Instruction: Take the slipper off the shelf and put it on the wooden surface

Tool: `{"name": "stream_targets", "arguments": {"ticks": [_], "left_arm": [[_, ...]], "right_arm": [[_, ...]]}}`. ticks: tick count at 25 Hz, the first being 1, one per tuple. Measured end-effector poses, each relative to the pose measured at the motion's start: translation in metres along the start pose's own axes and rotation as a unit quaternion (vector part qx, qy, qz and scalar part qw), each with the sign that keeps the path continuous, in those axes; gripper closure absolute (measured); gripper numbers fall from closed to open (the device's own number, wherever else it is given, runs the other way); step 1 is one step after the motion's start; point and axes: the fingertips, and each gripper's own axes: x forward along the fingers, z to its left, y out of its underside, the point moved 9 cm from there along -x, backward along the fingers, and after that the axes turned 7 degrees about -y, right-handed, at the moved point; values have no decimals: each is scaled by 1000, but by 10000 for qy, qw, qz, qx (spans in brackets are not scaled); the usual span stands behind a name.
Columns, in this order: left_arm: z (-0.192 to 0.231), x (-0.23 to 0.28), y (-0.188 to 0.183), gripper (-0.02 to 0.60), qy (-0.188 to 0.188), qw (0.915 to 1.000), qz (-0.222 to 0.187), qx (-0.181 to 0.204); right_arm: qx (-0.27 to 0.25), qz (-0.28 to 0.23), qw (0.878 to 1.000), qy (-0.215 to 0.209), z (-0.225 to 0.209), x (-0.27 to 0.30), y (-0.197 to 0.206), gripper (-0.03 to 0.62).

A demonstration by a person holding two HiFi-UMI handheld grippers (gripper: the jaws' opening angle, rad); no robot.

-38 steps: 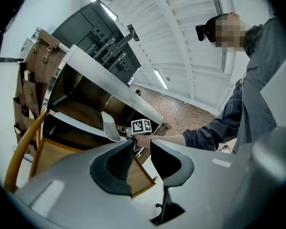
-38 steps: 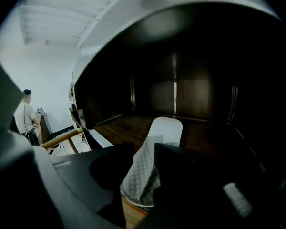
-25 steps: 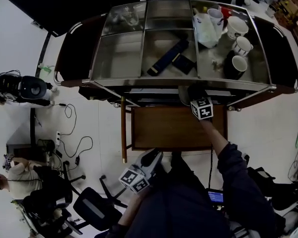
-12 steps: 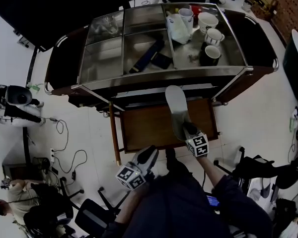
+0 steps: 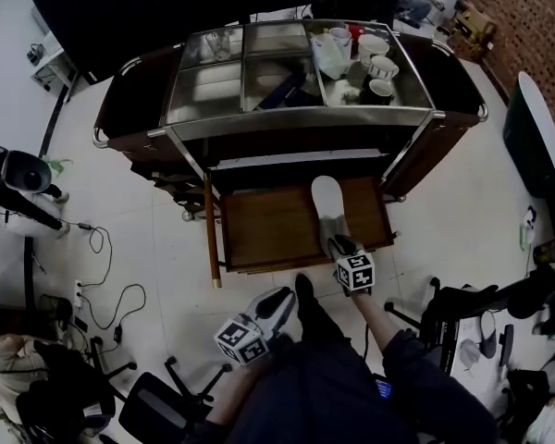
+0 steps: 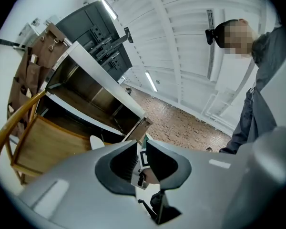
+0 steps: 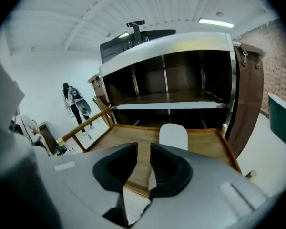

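Observation:
A white slipper (image 5: 327,202) lies flat on the pull-out wooden surface (image 5: 268,229) in front of the cart, its heel end toward me. My right gripper (image 5: 338,245) sits at that heel end with its jaws opening; the pads stand apart and do not press on the slipper. In the right gripper view the slipper (image 7: 174,135) rests on the wood (image 7: 128,135) just beyond the right gripper (image 7: 144,159). My left gripper (image 5: 282,296) hangs near my body, off the wood, its jaws closing with nothing between them (image 6: 141,151).
The cart's dark lower shelf (image 7: 171,106) lies behind the wooden surface. Its glass top (image 5: 213,91) carries mugs (image 5: 379,67) and dark items. A brass rail (image 5: 210,239) runs along the wood's left side. Cables (image 5: 102,276) and office chairs (image 5: 153,405) are on the floor.
The right gripper drew the slipper out from the shelf toward me, set it on the wooden surface and parted its jaws. The left gripper has barely moved.

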Motion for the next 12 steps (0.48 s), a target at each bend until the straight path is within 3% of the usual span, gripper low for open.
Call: {"name": "stream_targets", "arguments": {"ticks": [7,9,12], "left_arm": [[-30,-72,47,534,259,9996,80,-24],[-33,-82,54,541,290,9995,84,-66],[-38,-97,63,541,265,9996,81,-80]], "right_arm": [[321,-353,9931,-1072,136,-90,46,513],[572,-413,9896,-1256,167,-112,63,490],[859,-500,9854,-1384,208,-142,87,508]]}}
